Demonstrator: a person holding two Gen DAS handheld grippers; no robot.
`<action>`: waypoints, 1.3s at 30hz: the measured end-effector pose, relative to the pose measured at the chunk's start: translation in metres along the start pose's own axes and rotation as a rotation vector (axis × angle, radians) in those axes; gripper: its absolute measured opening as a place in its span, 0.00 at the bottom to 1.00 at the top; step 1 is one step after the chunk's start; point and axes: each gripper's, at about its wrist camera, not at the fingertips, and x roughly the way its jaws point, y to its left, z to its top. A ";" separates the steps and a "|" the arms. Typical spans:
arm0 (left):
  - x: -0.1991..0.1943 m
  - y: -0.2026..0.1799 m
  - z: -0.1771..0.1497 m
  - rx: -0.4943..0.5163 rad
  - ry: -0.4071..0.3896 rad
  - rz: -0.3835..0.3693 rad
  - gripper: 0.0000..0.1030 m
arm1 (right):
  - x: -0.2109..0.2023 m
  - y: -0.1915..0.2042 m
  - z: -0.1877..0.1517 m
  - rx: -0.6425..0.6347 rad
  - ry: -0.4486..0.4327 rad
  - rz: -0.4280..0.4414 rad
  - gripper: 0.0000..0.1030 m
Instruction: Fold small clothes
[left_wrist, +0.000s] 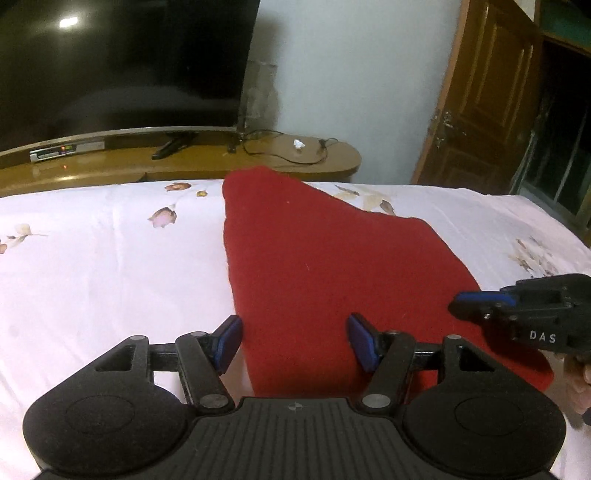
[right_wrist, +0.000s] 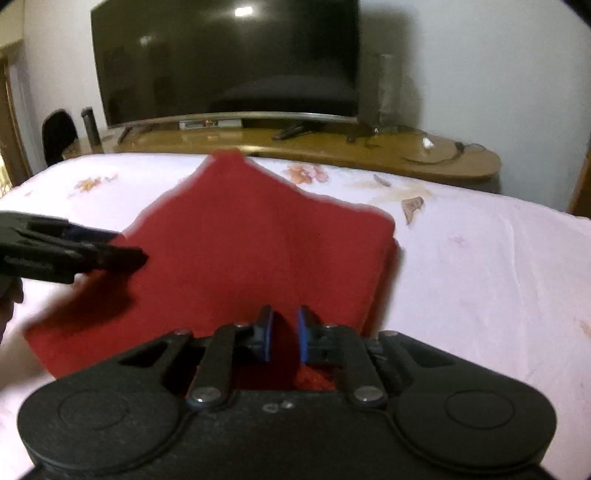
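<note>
Red cloth (left_wrist: 314, 266) between wide left tongs (left_wrist: 293, 343) (right tongs (right_wrist: 284, 334) pinch it).

Bed sheet (left_wrist: 92, 266) to my left of red cloth (left_wrist: 314, 266): bare, open room for my left gripper (left_wrist: 293, 341). Sheet right of cloth also bare, wide lane for my right gripper (right_wrist: 284, 334). Near edge crowded: both grippers close over cloth, right one just beside left. Beyond bed's far edge: wooden TV stand (left_wrist: 258, 162), television (right_wrist: 229, 59) block way. Wooden door (left_wrist: 491, 92) far right.
</note>
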 end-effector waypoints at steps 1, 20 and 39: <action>-0.007 0.001 0.002 -0.007 0.004 -0.001 0.61 | -0.001 -0.004 0.000 0.016 0.003 -0.011 0.11; -0.075 -0.002 -0.061 -0.005 0.088 0.001 0.60 | -0.030 0.021 -0.024 -0.102 0.084 0.100 0.09; -0.057 0.006 -0.056 -0.017 0.127 -0.034 0.61 | -0.045 0.064 -0.021 0.010 0.100 -0.073 0.19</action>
